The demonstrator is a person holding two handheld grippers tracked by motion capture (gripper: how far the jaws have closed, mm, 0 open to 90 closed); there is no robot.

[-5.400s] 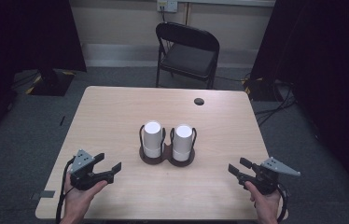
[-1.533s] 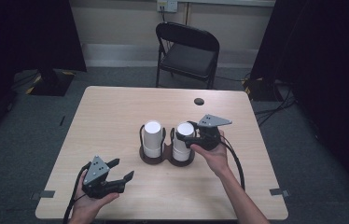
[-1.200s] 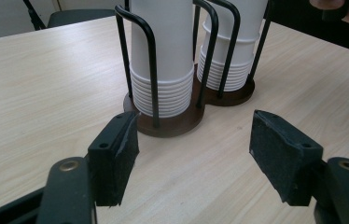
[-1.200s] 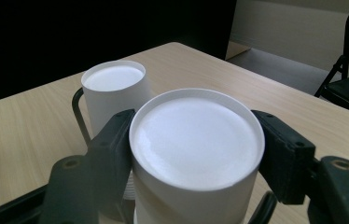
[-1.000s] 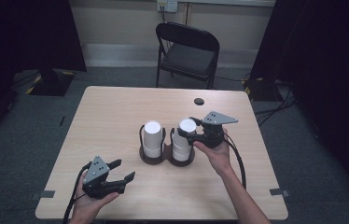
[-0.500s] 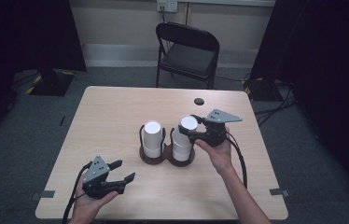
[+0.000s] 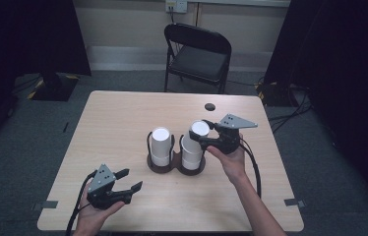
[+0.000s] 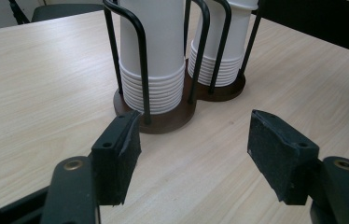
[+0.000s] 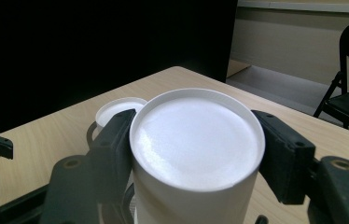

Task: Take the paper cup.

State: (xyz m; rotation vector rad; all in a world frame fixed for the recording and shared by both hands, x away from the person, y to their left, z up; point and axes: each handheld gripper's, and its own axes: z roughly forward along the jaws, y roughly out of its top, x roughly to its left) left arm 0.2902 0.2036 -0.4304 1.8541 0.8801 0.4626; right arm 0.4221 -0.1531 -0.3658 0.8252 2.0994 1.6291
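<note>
The top cup (image 7: 200,130) of the right-hand stack (image 7: 192,152) sits just right of centre in the high view, lifted and tilted a little above the cups under it. Your right gripper (image 7: 202,138) has it clamped, one pad on each side just under the upturned base, as the right gripper view (image 9: 196,140) shows. Below it, the stack stands in a black wire holder (image 7: 176,164) on a brown base, whose bars rise close around the cups. The left-hand stack (image 7: 161,146) stands just beside it in the same holder. Farther out, a small dark disc (image 7: 210,106) lies toward the table's (image 7: 123,113) upper right edge, with a folding chair (image 7: 198,54) beyond. Your left gripper (image 7: 129,181), at lower left, has its jaws apart with nothing between them.
</note>
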